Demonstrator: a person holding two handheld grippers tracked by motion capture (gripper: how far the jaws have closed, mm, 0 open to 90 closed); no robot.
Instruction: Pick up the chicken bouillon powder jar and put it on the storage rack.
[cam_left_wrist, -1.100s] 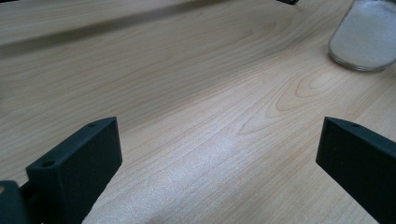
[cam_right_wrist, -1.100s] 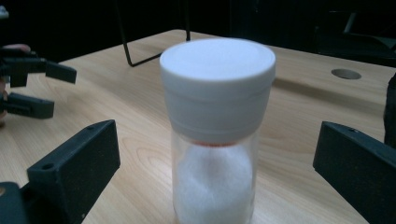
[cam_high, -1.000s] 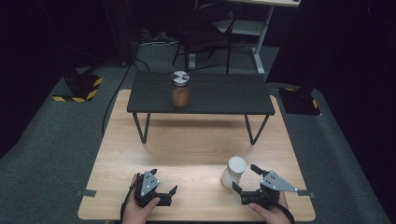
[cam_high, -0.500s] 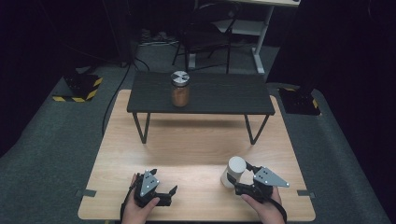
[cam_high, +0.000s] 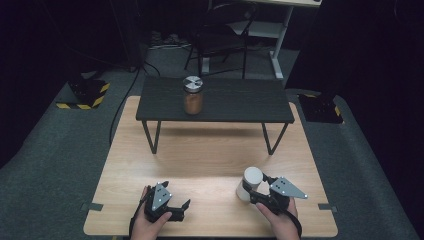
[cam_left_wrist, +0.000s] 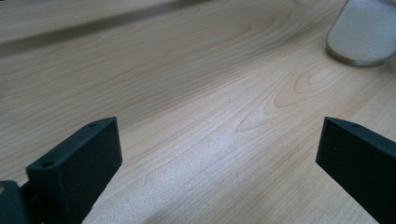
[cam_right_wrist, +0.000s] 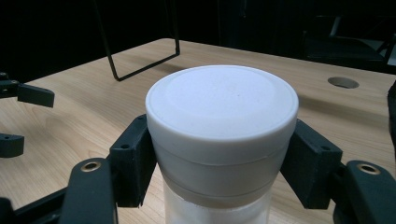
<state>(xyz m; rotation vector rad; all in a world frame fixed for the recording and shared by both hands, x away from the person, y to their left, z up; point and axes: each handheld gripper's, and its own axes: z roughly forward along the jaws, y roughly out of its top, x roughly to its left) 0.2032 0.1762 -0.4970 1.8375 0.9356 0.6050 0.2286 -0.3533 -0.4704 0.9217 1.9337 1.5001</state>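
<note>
At the near left of the wooden worktop (cam_high: 210, 160), the left gripper (cam_high: 176, 210) rests low in the person's left hand (cam_high: 150, 227), its jaws spread wide with bare wood between them; in the left gripper view the glass base of the white jar (cam_left_wrist: 362, 32) stands well off at the far right. On the far side of the worktop a low black shelf (cam_high: 240, 102) stands on thin legs, and toward its left a brown jar (cam_high: 193, 96) with a metal lid sits upright. At the near right, the right gripper (cam_high: 254, 191) has just been closing its jaws and now clamps the white jar (cam_high: 251, 182) from both sides, just under its white lid (cam_right_wrist: 222, 105); the black pads (cam_right_wrist: 133, 158) press on the collar. The jar stands upright on the worktop, held by the right hand (cam_high: 280, 220).
</note>
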